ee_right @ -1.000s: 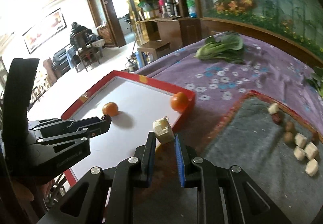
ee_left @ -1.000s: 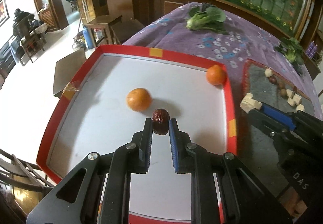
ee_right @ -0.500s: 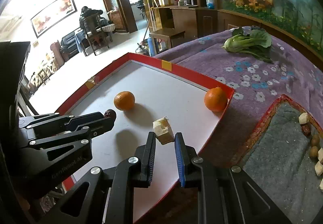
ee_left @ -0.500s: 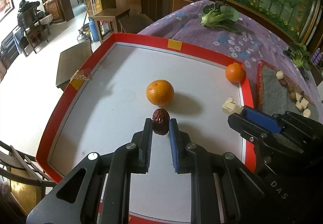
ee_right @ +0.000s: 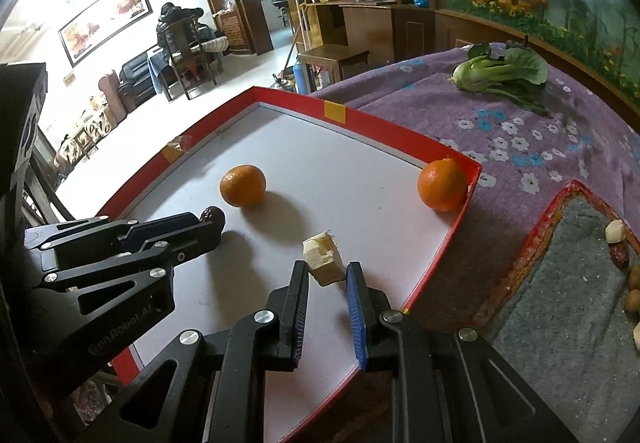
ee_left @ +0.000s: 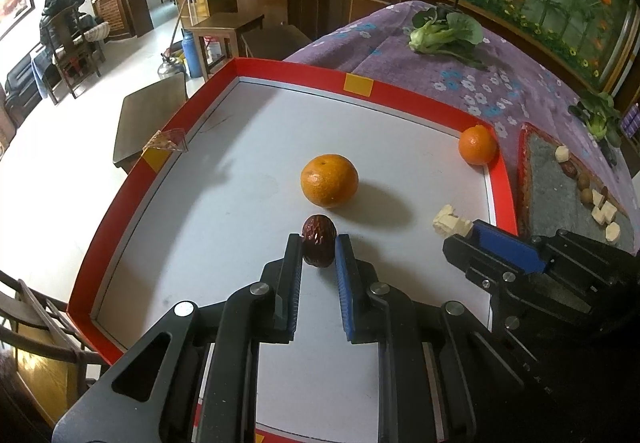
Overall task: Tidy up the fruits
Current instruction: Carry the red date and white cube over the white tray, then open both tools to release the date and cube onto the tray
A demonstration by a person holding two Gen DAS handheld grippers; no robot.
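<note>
Two oranges (ee_left: 329, 180) (ee_left: 477, 144) everywhere; sofa (ee_right: 138, 75) (right view only).

daylight pours in from the far doorway and blows out the pale floor (ee_left: 60, 131). the white tray (ee_left: 240, 203) is evenly lit, soft shadows falling right of each orange (ee_left: 329, 180). both views are sharp, bending hard into black corners.

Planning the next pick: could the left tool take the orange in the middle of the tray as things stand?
Probably not yet. The left tool is shut on a red date, so it has no free grip. The path itself looks clear: the orange sits just beyond the date on the white tray.
</note>
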